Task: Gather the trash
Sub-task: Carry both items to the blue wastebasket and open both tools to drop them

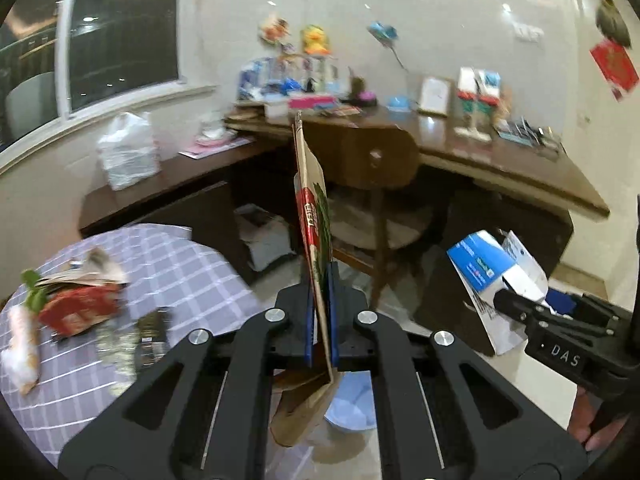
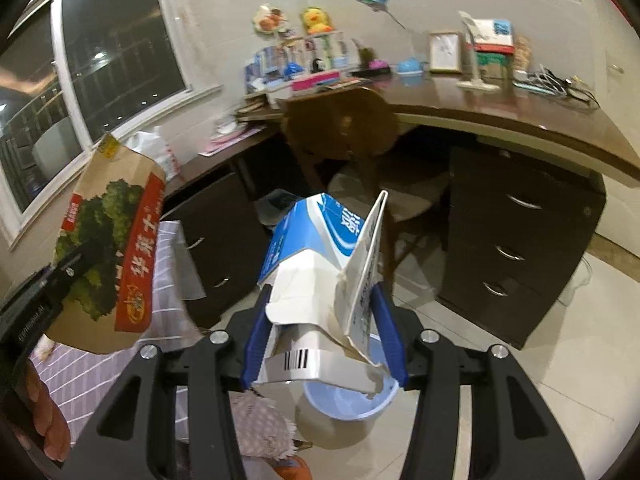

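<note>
A: Left wrist view, centre: the left claw [image 1: 322, 304], two blue pads clenched on one flattened brown paper bag [image 1: 312, 216] seen edge-on. Its red band carries white characters too blurred to read here.

B: Right wrist view, left of frame: the same bag [image 2: 108, 248] shows its face, a green tree print and a red band reading "华莱士". The black body of the left claw below it bears small white lettering I cannot make out.

A: Right wrist view, centre: the right claw [image 2: 324, 332], grasping one torn blue-and-white carton [image 2: 316, 256] between its blue pads. One barcode sits on the carton's lower white flap; the large white character on the blue panel is cut off.

B: Left wrist view, right edge: the right claw's body is labelled "DAS".

A: Bottom centre of both views: one pale blue bin [image 2: 348, 396] on the tiled floor, directly under the held items.

B: Lower left, left wrist view: a round worktop [image 1: 180, 264] with a checked lilac cloth, carrying more crumpled wrappers [image 1: 80, 304], number unclear.
</note>
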`<action>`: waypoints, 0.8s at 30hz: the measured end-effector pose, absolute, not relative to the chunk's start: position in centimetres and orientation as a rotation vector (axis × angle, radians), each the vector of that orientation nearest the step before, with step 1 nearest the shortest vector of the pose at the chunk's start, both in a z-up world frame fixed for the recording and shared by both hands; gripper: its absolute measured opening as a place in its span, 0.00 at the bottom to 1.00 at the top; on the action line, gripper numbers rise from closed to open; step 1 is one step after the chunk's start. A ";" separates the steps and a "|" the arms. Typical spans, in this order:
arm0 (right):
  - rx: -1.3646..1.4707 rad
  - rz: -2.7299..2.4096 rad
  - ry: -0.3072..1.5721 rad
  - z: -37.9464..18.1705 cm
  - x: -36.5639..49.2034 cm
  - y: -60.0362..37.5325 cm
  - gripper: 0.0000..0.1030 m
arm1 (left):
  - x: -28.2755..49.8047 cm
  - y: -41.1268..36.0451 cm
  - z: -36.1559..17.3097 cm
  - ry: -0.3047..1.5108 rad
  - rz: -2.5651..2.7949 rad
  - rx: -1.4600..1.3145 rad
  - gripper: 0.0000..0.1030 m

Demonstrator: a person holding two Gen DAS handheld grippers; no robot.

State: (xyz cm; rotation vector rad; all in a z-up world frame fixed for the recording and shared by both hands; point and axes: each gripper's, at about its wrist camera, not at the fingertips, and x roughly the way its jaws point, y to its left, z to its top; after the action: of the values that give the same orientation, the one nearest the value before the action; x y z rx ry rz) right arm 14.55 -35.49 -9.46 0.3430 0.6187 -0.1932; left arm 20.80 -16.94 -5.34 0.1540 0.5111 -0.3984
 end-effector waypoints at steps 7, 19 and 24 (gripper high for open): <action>0.392 -0.247 0.696 -13.3 16.2 -38.7 0.48 | 24.0 -22.1 -9.4 0.631 -0.468 0.207 0.06; 0.434 -0.264 0.811 -18.2 20.3 -40.2 0.48 | 29.4 -25.8 -15.5 0.811 -0.473 0.267 0.17; 0.420 -0.247 0.868 -19.9 22.2 -39.5 0.48 | 30.4 -24.4 -16.1 0.830 -0.435 0.240 0.39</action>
State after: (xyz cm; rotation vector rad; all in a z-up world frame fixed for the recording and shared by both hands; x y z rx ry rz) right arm 22.15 -39.53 -19.93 0.4196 0.8681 -0.2474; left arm 30.45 -24.40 -16.06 0.2402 0.8303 -0.4349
